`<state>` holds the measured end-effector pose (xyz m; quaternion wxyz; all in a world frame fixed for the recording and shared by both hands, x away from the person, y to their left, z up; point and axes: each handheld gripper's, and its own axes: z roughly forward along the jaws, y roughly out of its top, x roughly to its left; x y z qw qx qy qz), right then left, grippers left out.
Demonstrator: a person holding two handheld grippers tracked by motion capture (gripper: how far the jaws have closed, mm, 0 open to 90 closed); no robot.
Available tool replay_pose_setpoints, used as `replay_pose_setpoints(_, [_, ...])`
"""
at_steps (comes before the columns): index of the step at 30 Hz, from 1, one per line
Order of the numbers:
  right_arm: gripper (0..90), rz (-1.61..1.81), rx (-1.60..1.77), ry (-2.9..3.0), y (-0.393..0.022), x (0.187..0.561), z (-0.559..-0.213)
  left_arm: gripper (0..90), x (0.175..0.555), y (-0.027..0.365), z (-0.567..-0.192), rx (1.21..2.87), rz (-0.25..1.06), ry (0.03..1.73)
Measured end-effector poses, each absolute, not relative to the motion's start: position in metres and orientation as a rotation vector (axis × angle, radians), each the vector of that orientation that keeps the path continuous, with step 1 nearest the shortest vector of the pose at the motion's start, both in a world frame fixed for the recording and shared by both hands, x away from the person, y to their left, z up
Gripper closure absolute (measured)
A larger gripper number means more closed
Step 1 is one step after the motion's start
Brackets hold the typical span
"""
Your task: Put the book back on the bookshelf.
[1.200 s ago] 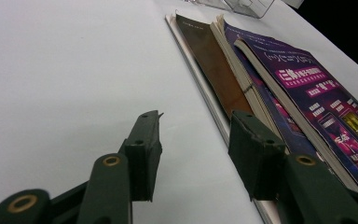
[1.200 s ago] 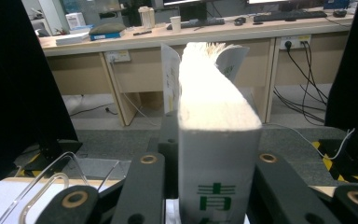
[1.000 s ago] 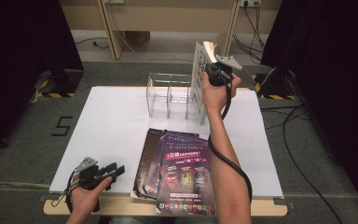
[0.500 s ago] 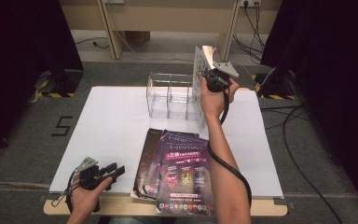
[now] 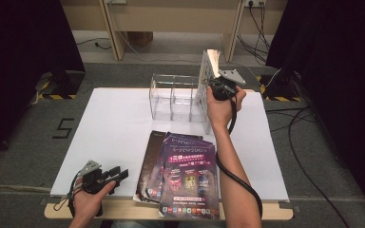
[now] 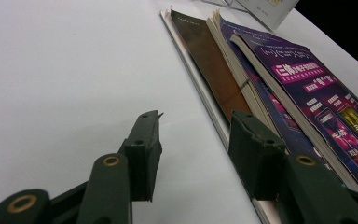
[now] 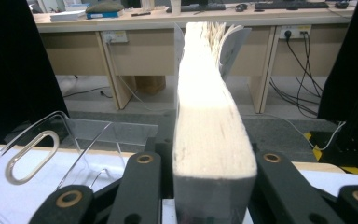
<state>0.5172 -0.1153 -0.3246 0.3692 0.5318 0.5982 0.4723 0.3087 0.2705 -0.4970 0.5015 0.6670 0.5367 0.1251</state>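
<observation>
A thick book (image 5: 203,78) stands upright at the right end of a clear acrylic organizer (image 5: 173,97). My right gripper (image 5: 215,86) is shut on its near edge, and the jaws have just been opening a little with the book still between them. In the right gripper view the book's pale page edge (image 7: 209,121) runs up between the two jaws of the right gripper (image 7: 206,161), with the organizer's clear dividers (image 7: 74,135) to the left. My left gripper (image 5: 116,175) rests open near the table's front left; its jaws (image 6: 193,144) hold nothing.
A fanned stack of purple-covered magazines (image 5: 185,175) lies at the front centre, just right of the left gripper, and appears again as the magazines (image 6: 284,84). The white tabletop (image 5: 114,123) spreads to the left. Wooden desks and cables stand beyond the far edge.
The right hand has sunk slightly with the book at the organizer's right end. The left hand has not moved.
</observation>
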Motion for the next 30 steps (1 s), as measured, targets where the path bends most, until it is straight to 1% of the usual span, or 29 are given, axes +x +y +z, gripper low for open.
replay_pose_setpoints(8, [68.0, 1.226, 1.377, 1.546, -0.119, 0.513, -0.319, 52.7, 0.308, 0.271, -0.497, 1.612, 0.301, 1.295])
replay_pose_setpoints(17, [63.5, 1.220, 1.419, 1.624, -0.124, 0.522, -0.306, 52.6, 0.308, 0.271, -0.497, 1.613, 0.298, 1.295])
replay_pose_setpoints(19, [64.3, 1.197, 1.418, 1.645, -0.123, 0.526, -0.304, 52.6, 0.308, 0.271, -0.497, 1.613, 0.299, 1.293])
replay_pose_setpoints(25, [72.9, 1.158, 1.442, 1.670, -0.122, 0.531, -0.305, 52.6, 0.308, 0.271, -0.497, 1.614, 0.296, 1.294])
replay_pose_setpoints(30, [74.2, 1.125, 1.495, 1.683, -0.123, 0.533, -0.300, 52.6, 0.308, 0.270, -0.497, 1.617, 0.296, 1.291])
